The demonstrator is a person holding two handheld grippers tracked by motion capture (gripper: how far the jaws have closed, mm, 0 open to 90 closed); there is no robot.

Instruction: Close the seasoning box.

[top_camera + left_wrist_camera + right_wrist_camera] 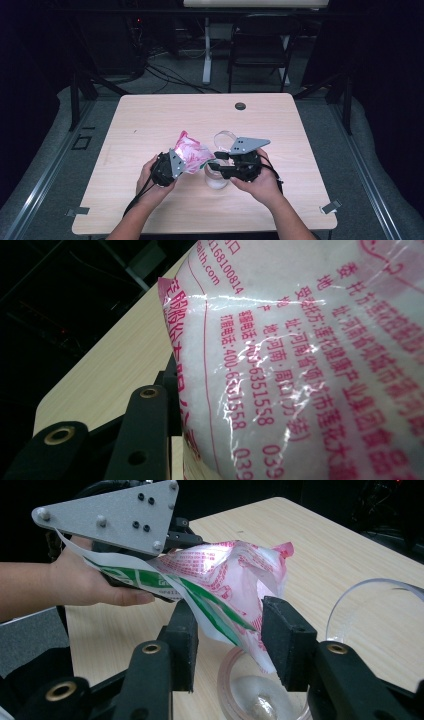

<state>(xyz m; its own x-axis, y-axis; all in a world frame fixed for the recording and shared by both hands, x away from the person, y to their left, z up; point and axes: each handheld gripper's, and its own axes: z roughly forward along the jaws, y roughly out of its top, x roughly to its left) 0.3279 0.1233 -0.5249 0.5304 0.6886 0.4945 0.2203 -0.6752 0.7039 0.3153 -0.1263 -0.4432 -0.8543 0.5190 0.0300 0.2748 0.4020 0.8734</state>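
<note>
Pouring step: left hand-held gripper [176, 165] clamps the pink-printed powder bag [191, 154], tilted over the glass jar [216, 176] on the tabletop [150, 125]. Right hand-held gripper [227, 645], jaws parted, straddles the bag's lower corner; steady that corner over the jar mouth.

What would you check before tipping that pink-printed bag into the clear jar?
1. Left gripper holds the bag: ok, clamped at its rear end.
2. Bag corner sits over the jar: ok, it hangs just above the mouth.
3. Right gripper grips that corner: not ok, jaws stand apart either side of it.
4. Bag corner is cut open: cannot tell.
5. Lid is off: ok, it lies on the table behind.
6. Jar has room: ok, only a little at the bottom.
</note>
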